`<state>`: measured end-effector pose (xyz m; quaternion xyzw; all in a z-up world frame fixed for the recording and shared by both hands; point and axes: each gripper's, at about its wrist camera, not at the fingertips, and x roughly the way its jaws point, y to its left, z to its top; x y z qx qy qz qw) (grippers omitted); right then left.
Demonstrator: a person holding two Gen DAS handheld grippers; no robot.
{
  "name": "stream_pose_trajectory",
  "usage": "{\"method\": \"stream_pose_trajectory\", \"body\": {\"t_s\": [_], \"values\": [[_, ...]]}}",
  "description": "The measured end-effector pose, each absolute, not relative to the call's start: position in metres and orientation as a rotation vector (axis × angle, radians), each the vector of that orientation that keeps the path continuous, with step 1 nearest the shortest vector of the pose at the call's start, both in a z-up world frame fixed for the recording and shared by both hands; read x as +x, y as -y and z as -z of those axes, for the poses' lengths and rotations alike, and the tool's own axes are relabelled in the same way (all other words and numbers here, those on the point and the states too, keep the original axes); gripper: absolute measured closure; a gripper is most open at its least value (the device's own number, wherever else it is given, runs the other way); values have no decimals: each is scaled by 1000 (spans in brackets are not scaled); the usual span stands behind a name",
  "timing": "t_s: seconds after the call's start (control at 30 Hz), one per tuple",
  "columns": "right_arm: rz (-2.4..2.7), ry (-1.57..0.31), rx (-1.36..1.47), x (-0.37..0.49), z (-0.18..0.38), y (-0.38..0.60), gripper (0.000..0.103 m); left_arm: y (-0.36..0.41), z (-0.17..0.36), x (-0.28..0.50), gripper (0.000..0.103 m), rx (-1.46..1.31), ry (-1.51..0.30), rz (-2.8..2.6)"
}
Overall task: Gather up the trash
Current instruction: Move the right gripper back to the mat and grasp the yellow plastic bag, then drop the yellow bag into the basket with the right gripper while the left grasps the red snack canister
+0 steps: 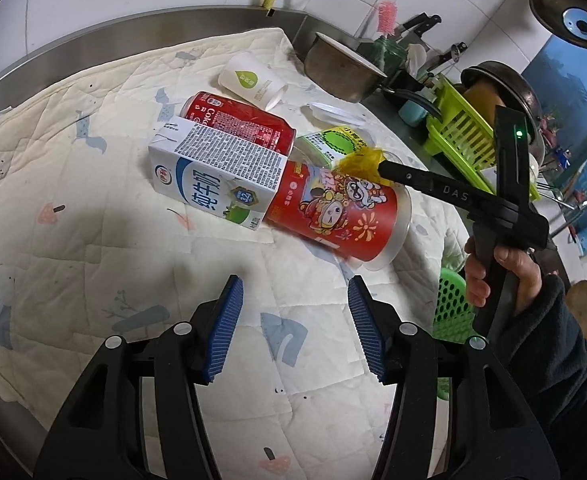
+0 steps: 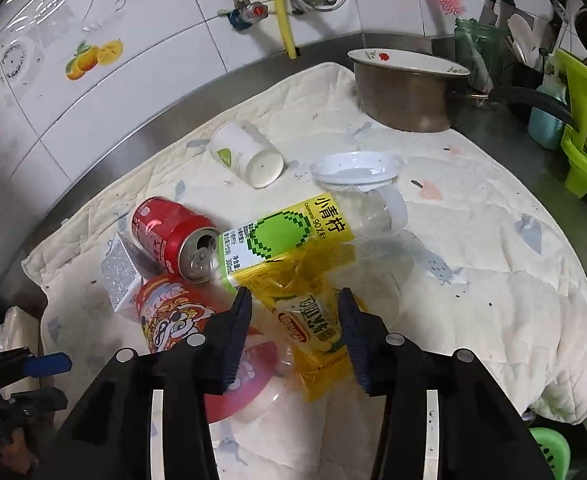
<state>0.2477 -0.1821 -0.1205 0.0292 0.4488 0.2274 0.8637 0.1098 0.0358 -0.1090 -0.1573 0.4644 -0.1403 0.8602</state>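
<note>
Trash lies in a pile on a quilted cloth: a milk carton, a red cola can, a red printed cup, a clear bottle with a green label, a white paper cup, a white plastic lid and a yellow wrapper. My left gripper is open and empty, short of the pile. My right gripper is open, with its jaws on either side of the yellow wrapper; in the left wrist view its tip is at the wrapper.
A metal pot stands at the back right of the cloth. A green dish rack with cookware is to the right. A green basket sits below the counter edge. Tiled wall and pipes are behind.
</note>
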Motion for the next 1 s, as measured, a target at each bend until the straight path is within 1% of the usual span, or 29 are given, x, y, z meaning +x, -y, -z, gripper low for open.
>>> {"method": "stream_pose_trajectory", "body": {"t_s": [0.3,0.37,0.43,0.5,0.6,0.63,0.67,0.93,1.0], "values": [[-500,-995,116,251,123,188,59,-31,106,107,43,-329,-968,313],[-495,-996,113,250,122,190,73,-30,106,108,42,-331,-969,319],[-498,-1009,126,250,124,194,79,-28,106,108,41,-335,-970,325],[-488,-1015,119,247,127,198,81,-26,105,108,41,-332,-970,327],[-484,-994,126,239,126,204,87,-23,105,108,40,-335,-972,334],[-482,-988,132,235,125,206,96,-21,106,108,40,-335,-973,335],[-476,-979,134,232,124,208,98,-20,106,108,40,-337,-976,339],[-446,-916,162,207,114,219,102,-6,105,122,40,-391,-1005,341],[-443,-894,194,198,109,224,102,-2,103,129,35,-411,-1010,330]]}}
